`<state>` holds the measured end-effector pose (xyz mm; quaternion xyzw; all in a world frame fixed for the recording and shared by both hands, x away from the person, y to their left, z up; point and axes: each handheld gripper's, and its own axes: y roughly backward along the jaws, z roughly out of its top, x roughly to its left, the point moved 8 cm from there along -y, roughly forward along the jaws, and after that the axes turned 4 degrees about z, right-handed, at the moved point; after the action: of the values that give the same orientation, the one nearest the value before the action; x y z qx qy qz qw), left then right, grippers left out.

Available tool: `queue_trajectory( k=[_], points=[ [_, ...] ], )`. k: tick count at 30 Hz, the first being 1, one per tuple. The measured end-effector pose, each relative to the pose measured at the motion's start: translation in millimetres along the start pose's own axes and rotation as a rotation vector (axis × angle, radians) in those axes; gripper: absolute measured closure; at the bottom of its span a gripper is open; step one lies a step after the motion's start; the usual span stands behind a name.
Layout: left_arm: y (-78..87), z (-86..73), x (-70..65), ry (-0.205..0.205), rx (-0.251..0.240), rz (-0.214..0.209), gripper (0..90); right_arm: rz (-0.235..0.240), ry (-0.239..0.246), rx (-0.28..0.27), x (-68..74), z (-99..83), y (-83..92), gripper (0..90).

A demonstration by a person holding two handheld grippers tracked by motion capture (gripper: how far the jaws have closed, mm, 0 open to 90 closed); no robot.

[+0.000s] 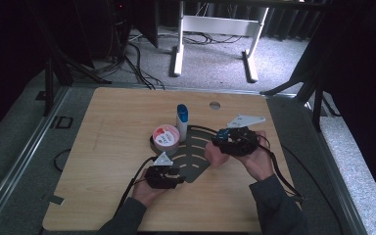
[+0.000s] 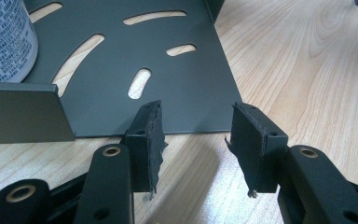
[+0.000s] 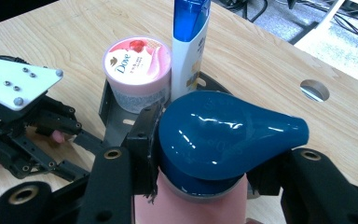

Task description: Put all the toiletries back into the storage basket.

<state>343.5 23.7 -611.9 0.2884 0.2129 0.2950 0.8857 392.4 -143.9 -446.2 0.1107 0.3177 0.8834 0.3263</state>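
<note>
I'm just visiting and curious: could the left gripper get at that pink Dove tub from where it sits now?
Probably yes. The left gripper has its jaws open and empty at the near edge of the dark slotted tray, and the Dove tub stands just beyond it with nothing between. The right gripper, holding a blue-capped bottle, is off to one side.

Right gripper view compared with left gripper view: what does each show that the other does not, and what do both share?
Right gripper view alone: the right claw shut on a pink bottle with a blue cap, a white bottle with a blue cap, and the lid of the Dove tub.
Left gripper view alone: the left claw open, nothing between its jaws.
Shared: the dark slotted metal rack and the wooden table.
</note>
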Motion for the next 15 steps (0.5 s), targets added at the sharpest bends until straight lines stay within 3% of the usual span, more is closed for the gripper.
queue_trajectory(
  k=[15],
  points=[
    [0.0, 0.0, 0.1, 0.001, 0.0, -0.001, 53.8, 0.006, -0.013, -0.009, -5.1, 5.2, -12.7, 52.7]
  ],
)
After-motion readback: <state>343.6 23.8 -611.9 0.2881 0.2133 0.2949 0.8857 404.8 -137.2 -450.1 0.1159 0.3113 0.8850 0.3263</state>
